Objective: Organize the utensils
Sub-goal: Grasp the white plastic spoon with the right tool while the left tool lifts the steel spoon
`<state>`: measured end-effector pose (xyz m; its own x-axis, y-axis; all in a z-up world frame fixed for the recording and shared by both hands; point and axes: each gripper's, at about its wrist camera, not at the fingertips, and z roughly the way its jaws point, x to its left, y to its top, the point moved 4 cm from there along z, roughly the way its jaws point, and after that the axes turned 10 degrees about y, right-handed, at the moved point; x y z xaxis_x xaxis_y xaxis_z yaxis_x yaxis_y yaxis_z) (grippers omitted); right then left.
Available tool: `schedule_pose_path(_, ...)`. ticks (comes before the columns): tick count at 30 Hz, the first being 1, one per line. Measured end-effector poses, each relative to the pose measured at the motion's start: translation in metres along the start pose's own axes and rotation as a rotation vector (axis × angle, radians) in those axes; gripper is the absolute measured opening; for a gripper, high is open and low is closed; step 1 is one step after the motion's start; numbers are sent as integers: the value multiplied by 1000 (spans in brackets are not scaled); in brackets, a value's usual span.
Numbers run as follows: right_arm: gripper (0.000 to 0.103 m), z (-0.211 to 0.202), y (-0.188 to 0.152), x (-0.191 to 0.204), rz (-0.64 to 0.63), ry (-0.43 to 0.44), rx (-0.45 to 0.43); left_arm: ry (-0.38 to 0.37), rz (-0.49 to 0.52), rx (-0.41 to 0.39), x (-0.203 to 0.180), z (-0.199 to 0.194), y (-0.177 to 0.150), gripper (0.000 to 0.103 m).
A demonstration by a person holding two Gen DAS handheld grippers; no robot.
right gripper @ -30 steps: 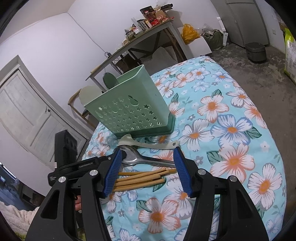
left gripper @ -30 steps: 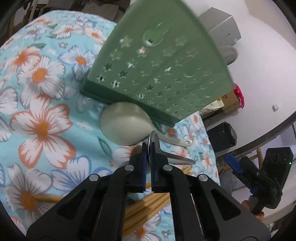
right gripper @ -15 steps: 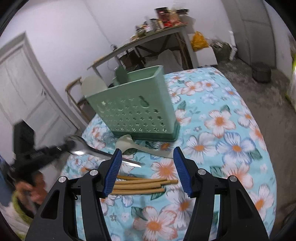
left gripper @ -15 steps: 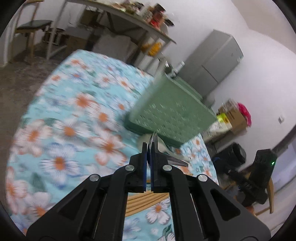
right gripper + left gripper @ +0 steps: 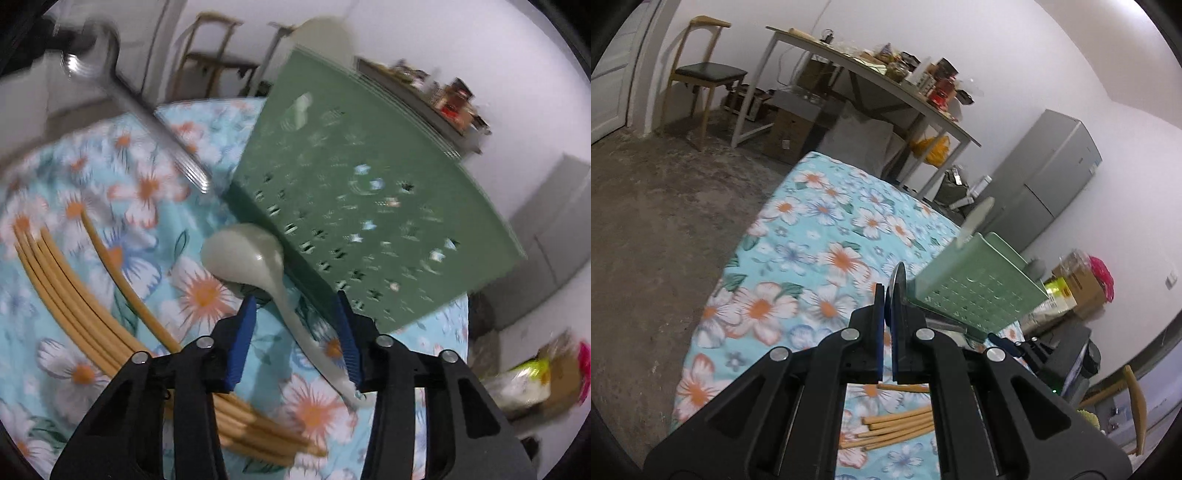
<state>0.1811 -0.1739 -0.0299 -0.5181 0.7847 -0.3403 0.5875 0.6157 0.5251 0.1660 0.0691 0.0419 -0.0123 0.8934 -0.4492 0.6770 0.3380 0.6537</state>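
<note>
My left gripper (image 5: pixel 885 295) is shut on the bowl of a metal spoon (image 5: pixel 898 282), held edge-on in the air above the flowered cloth. From the right wrist view, that metal spoon (image 5: pixel 122 92) hangs blurred at the upper left. My right gripper (image 5: pixel 295 332) is low over the table with its jaws closing. The handle of a pale plastic spoon (image 5: pixel 243 254) lies between them, and the pads stand clear of it. The green star-holed utensil caddy (image 5: pixel 369 206) (image 5: pixel 979 291) stands just behind, with another pale spoon (image 5: pixel 975 218) upright inside. Wooden chopsticks (image 5: pixel 74 280) (image 5: pixel 897 424) lie bundled to the left.
The table's flowered cloth (image 5: pixel 812 258) ends at an edge on the left, with bare concrete floor (image 5: pixel 646 221) beyond. A wooden chair (image 5: pixel 701 74), a cluttered desk (image 5: pixel 871 74) and a grey fridge (image 5: pixel 1052 166) stand along the far wall.
The left gripper rose and drew back, lifting the metal spoon off the table. The right gripper rolled, came down close to the pale spoon, and its jaws narrowed around the handle.
</note>
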Motion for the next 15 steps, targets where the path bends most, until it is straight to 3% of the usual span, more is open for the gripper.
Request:
schedule_pose_path(12, 38, 15, 21, 36, -260, -92, 30, 21, -68, 0, 32, 4, 4, 1)
schedule_pose_path(15, 31, 16, 27, 45, -291, -111, 26, 23, -76, 2, 36, 4, 5, 1)
